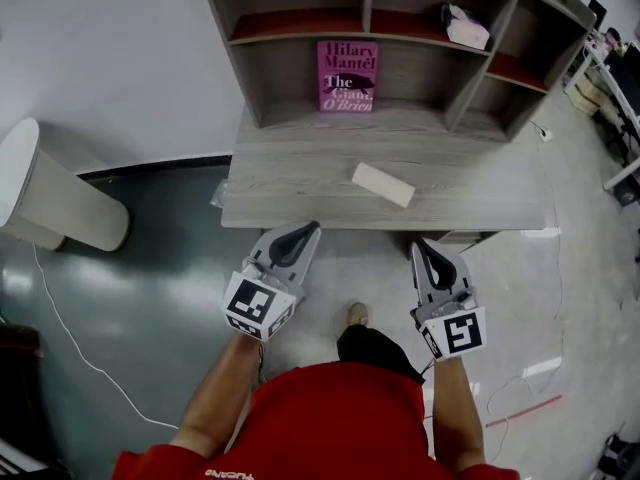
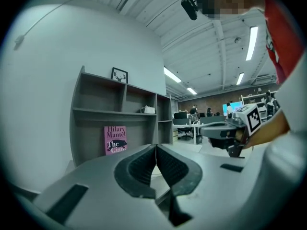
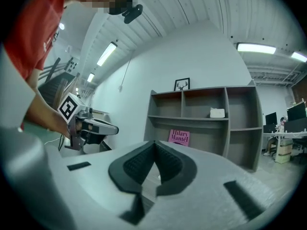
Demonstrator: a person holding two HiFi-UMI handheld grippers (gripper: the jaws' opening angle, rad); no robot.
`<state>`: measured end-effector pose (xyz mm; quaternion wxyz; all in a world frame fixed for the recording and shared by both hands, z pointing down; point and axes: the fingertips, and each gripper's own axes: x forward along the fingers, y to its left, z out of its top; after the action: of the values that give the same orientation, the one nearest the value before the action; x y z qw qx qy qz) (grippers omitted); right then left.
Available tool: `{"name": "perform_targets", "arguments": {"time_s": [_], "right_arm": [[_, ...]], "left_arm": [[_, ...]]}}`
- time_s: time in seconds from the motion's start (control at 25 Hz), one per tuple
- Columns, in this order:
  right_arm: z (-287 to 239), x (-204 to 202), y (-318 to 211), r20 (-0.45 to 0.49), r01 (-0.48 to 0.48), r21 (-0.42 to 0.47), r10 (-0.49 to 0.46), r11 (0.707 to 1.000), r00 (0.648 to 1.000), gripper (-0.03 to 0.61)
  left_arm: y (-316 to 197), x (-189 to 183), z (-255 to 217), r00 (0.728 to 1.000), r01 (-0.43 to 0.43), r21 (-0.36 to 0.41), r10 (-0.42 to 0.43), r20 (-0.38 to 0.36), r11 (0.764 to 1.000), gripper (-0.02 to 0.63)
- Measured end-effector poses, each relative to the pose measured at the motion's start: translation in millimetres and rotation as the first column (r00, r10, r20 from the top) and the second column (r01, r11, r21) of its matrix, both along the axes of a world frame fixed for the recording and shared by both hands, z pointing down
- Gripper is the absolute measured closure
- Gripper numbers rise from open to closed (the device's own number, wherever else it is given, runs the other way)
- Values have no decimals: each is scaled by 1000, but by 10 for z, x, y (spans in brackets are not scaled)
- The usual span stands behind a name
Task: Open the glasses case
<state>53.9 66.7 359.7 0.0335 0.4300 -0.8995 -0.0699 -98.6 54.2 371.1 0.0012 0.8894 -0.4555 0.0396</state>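
In the lower middle of the head view, the left tongs (image 1: 303, 230) and the right tongs (image 1: 419, 246) point toward the top of the frame, level and well apart. Both pairs of jaws are pressed together with nothing between them. The bare left forearm (image 1: 222, 393) and right forearm (image 1: 456, 413) reach up from the bottom edge.

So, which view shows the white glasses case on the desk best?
The head view: the glasses case lies whole on the desk, seen from above. In both gripper views the shut jaws cover that spot.
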Motion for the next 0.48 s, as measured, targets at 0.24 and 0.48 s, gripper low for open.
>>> {"name": "perform_targets", "arguments": {"time_s": [0.24,0.48], "right_arm": [[168,207,-722,0,55,-42,-55,998,998,577],[362,266,-1233,-26,82,-87,-85,993,996,575]], "left_arm": [[-719,237,330,997,37,-61,-33,66,997,603],[-1176,322,681,989,67,-112,-51,140,991,603]]}}
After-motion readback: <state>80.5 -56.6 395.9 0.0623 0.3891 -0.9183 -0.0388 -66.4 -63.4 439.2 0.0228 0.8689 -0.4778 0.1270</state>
